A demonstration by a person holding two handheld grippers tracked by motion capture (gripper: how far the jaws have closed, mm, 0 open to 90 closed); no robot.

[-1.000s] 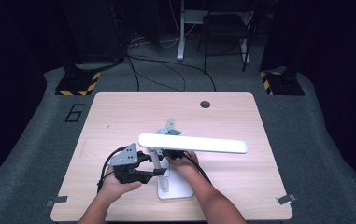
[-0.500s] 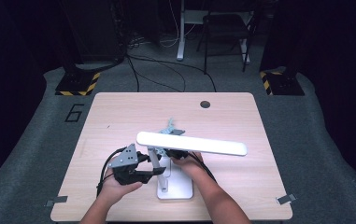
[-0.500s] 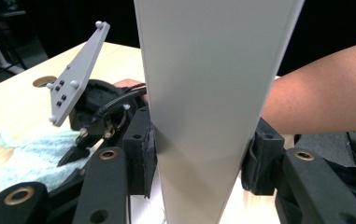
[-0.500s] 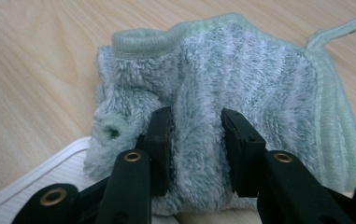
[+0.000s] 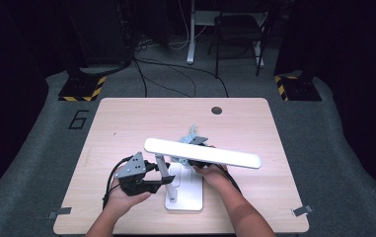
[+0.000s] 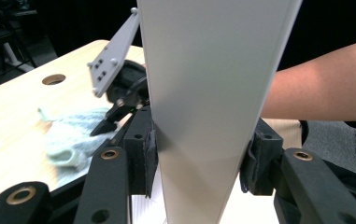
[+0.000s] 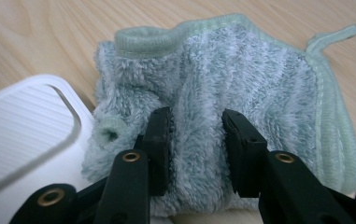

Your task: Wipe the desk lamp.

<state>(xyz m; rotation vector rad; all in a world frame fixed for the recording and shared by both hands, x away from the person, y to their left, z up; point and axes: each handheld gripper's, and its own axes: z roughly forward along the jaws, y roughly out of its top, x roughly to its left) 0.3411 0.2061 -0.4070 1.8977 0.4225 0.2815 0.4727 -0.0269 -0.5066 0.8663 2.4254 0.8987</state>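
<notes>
Light wood rectangular surface [image 5: 126, 123] fills mid frame, w/ a small dark round cable hole [image 5: 216, 110] near its far edge, right of centre. Grey carpet floor [image 5: 42, 148] around it, white "6" marking [image 5: 78, 119] at the surface's upper-left corner. Two black bases w/ yellow-black hazard stripes: one upper left [image 5: 81, 89], one upper right [image 5: 296, 86]. Dark metal-legged chair [image 5: 237, 29] top centre-right, beside a white metal post [image 5: 193, 32]. Black cables [image 5: 175, 81] loop over the floor, top centre. Small grey tape tabs at the surface's near corners, lower left [image 5: 58, 214] & lower right [image 5: 299, 211].
</notes>
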